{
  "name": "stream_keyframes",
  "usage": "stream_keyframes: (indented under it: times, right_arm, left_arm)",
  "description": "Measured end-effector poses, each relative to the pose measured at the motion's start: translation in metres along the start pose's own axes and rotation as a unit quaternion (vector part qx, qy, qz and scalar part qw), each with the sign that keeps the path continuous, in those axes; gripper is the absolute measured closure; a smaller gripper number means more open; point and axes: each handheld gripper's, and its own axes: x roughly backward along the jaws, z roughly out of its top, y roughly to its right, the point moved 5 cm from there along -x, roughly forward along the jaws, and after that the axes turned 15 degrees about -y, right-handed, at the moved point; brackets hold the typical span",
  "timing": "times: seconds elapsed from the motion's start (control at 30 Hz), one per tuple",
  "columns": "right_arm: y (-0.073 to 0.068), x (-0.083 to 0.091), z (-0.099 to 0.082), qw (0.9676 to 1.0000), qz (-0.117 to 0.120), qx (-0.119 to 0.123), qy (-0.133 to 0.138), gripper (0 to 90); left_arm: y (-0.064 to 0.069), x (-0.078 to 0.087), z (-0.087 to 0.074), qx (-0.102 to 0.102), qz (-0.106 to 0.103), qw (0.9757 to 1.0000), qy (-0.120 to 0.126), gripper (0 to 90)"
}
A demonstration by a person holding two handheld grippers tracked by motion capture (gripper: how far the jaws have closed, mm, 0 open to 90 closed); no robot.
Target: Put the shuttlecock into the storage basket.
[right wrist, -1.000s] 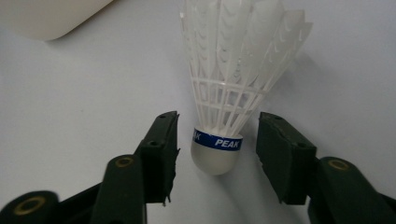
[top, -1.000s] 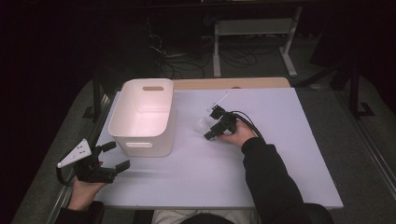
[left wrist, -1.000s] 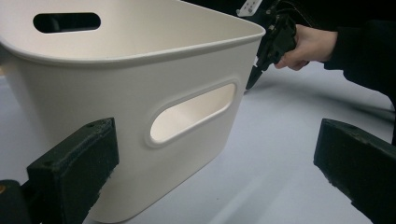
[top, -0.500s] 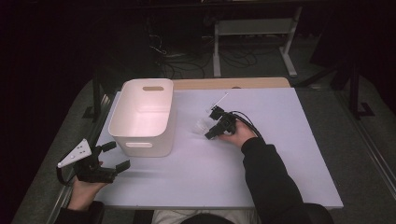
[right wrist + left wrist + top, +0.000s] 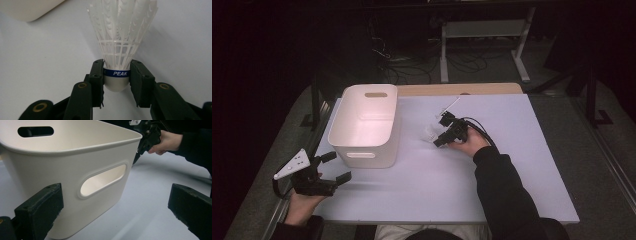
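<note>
Gripping a white shuttlecock [image 5: 119, 45] by its cork base in the right gripper [image 5: 116, 76], both pads pressing the base at the blue band reading "PEAK", feather skirt fanning away from the jaws over the table [image 5: 45, 57]; jaws having just been closing on the cork, narrow now and clamped on it. Showing in the high view as a small white shape [image 5: 430, 132] just left of the right gripper [image 5: 443, 134], low over the middle of the table [image 5: 522, 165], a little right of the white bin [image 5: 364, 125] and apart from it. Resting a right hand [image 5: 468, 142] behind that gripper, dark sleeve [image 5: 504, 195] running in from the bottom edge, black cable looping off the gripper's back

Holding the left gripper [image 5: 329, 176] wide and empty at the table's near left corner, left hand [image 5: 302, 207] beneath it, grey plate on top. Pointing toward the near wall of the bin [image 5: 75, 175], in the left gripper view one jaw lying close beside that wall below the oval handle slot [image 5: 103, 180], the other well out over bare table [image 5: 150, 207]. Catching the right hand and gripper [image 5: 147, 138] far off past the bin's corner in that same view
</note>
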Motion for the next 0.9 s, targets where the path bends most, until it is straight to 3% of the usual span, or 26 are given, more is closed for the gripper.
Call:
stream_keyframes:
  times: [0.9]
  right_arm:
    - [-0.004, 0.033, -0.005, 0.9993, -0.007, 0.008, 0.036, 63.8]
  left_arm:
    - [0.0, 0.0, 0.0, 0.001, 0.001, 1.0, 0.0, 0.0]
